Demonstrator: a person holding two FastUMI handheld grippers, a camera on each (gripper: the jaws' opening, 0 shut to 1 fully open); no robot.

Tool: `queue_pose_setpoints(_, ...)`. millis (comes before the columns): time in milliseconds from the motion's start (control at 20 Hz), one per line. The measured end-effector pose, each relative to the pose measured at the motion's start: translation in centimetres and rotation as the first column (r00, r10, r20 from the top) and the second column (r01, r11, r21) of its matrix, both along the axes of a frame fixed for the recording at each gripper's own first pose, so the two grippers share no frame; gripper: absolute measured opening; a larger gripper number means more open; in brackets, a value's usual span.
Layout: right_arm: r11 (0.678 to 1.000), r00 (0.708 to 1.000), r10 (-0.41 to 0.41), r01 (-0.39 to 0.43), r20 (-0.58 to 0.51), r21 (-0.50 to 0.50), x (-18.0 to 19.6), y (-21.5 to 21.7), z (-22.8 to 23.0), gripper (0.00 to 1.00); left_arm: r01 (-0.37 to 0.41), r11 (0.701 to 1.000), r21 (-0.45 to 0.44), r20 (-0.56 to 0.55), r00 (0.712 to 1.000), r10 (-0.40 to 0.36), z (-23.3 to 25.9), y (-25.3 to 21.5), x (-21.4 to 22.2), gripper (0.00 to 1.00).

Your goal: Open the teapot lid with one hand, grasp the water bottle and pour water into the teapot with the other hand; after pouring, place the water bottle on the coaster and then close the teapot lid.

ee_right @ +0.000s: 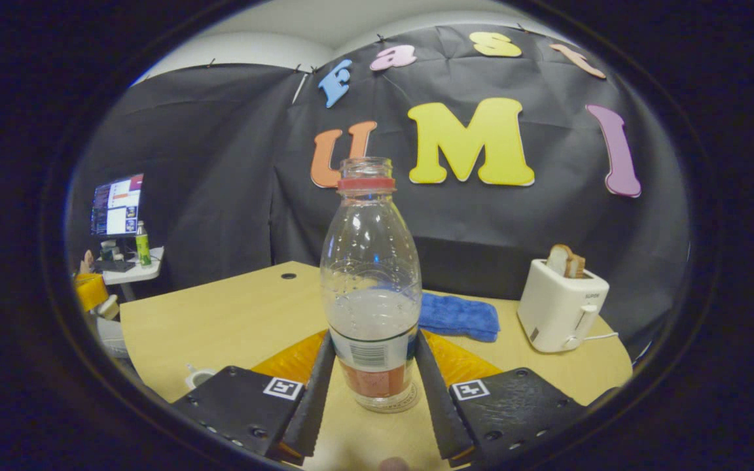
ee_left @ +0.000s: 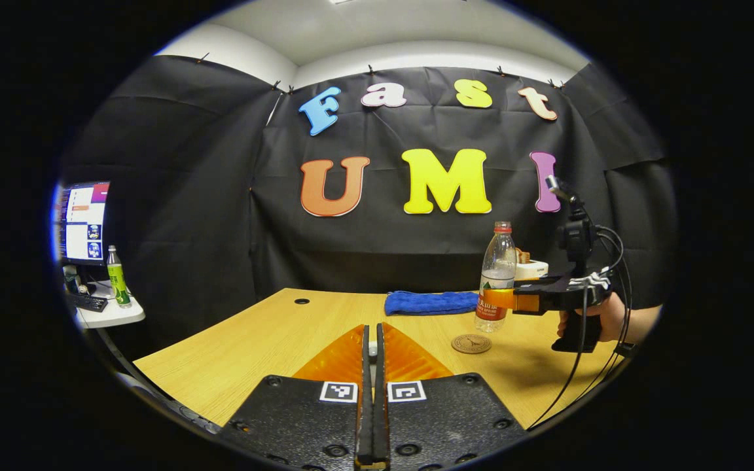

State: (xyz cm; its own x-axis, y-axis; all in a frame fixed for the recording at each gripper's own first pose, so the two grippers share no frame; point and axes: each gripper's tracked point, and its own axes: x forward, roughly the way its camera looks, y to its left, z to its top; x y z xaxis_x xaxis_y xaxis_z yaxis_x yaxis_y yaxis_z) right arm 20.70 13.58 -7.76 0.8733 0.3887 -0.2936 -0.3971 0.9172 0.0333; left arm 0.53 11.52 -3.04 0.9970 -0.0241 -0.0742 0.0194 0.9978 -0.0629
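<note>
Right gripper [ee_right: 372, 386] fingers clamp water bottle [ee_right: 370, 288]; left gripper [ee_left: 372, 366] fingers closed; label unreadable.

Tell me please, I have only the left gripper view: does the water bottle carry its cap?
Observer: No. In the right gripper view the water bottle has an open neck, with just a red ring around it.
Operator: How does the right claw hold it?
Observer: The right claw is closed on it. One of its fingers presses each side at the label.
Operator: What is the pale box behind the bottle?
Observer: It is a white toaster with bread standing in it, to the right of the blue cloth.
</note>
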Motion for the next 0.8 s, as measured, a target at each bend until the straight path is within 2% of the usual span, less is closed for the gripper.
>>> queue_pose_setpoints(250, 1.000, 0.998, -0.013, 0.013, -0.065, 0.007, 2.8, 0.2, -4.8, 0.68, -0.051, 0.999, 0.014, -0.018, 0.999, 0.051, -1.0, 1.4, 0.4, 0.03)
queue_pose_setpoints(500, 0.999, 0.998, -0.034, 0.034, -0.057, 0.006, 3.5, 0.3, -5.9, 0.69, -0.062, 0.998, 0.014, -0.036, 0.997, 0.062, -1.7, 1.9, 0.6, 0.03)
queue_pose_setpoints(700, 0.999, 0.998, -0.042, 0.043, -0.051, 0.010, 3.4, 0.3, -6.0, 0.74, -0.064, 0.998, 0.015, -0.041, 0.997, 0.064, -1.9, 2.1, 0.6, 0.03)
queue_pose_setpoints(800, 0.999, 0.998, -0.039, 0.040, -0.057, 0.005, 3.2, 0.4, -6.2, 0.82, -0.062, 0.998, 0.011, -0.038, 0.997, 0.062, -1.7, 2.0, 0.6, 0.03)
